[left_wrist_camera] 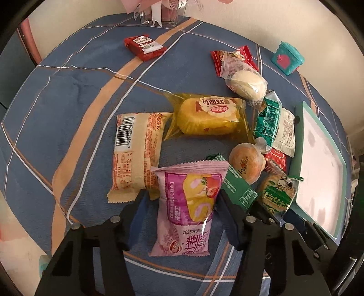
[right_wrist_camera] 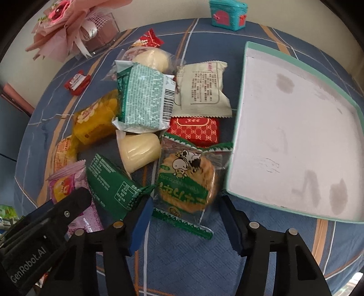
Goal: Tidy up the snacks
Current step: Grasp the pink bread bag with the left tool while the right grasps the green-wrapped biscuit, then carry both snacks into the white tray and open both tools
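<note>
Wrapped snacks heaped on blue cloth, pink swiss-roll packet [left_wrist_camera: 188, 205] nearest, rice-cracker packet [right_wrist_camera: 186, 179] beside tray

I see a round table [left_wrist_camera: 75, 95] covered in a blue cloth crossed by tan bands and thin white lines. A cluster of wrapped snacks lies on it near the middle: a pink swiss-roll packet [left_wrist_camera: 188, 209], a cream packet with a barcode [left_wrist_camera: 136, 150], a yellow cake packet [left_wrist_camera: 207, 116] and a green cracker packet [right_wrist_camera: 186, 179]. A small red packet [left_wrist_camera: 145, 46] lies apart, nearer the far edge. A shallow teal-rimmed box [right_wrist_camera: 238, 113] with a white floor rests by the right edge. At the far edge stand a clear vase [left_wrist_camera: 162, 16] and a teal toy box [right_wrist_camera: 227, 13].
</note>
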Available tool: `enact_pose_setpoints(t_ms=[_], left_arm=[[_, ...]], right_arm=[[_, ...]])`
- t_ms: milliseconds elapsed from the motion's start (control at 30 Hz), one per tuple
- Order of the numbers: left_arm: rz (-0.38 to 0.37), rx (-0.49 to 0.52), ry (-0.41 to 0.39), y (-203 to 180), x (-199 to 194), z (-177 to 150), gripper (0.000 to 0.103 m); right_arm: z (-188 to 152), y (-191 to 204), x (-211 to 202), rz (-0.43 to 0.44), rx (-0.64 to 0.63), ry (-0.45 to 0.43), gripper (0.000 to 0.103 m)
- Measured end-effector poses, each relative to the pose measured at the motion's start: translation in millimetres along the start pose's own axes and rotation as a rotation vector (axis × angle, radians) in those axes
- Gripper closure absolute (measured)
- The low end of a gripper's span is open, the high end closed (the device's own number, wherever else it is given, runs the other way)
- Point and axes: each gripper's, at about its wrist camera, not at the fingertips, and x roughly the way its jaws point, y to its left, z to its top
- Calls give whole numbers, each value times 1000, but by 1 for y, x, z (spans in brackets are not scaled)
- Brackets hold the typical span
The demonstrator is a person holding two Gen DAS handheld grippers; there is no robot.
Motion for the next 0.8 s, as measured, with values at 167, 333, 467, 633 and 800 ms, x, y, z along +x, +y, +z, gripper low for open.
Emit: enact_pose_setpoints(t_ms=[167,333,467,633,800], left_arm=[[-16,3,1,1,5,2,57],[-39,0,-13,-3,-1,-1,62],[-68,-13,-24,-1,-8,-4,64],[-90,-27,-63,3,-26,-9,64],[-99,-36,-94,6,-38,-10,64]], right_arm=[[9,15,8,-7,-14,-10,52],[10,20,9,7,-9,-15,57],[11,21,7,27,-5,-25,63],[8,17,-3,39,-12,-32,67],[1,9,-20,75,-13,-53,77]])
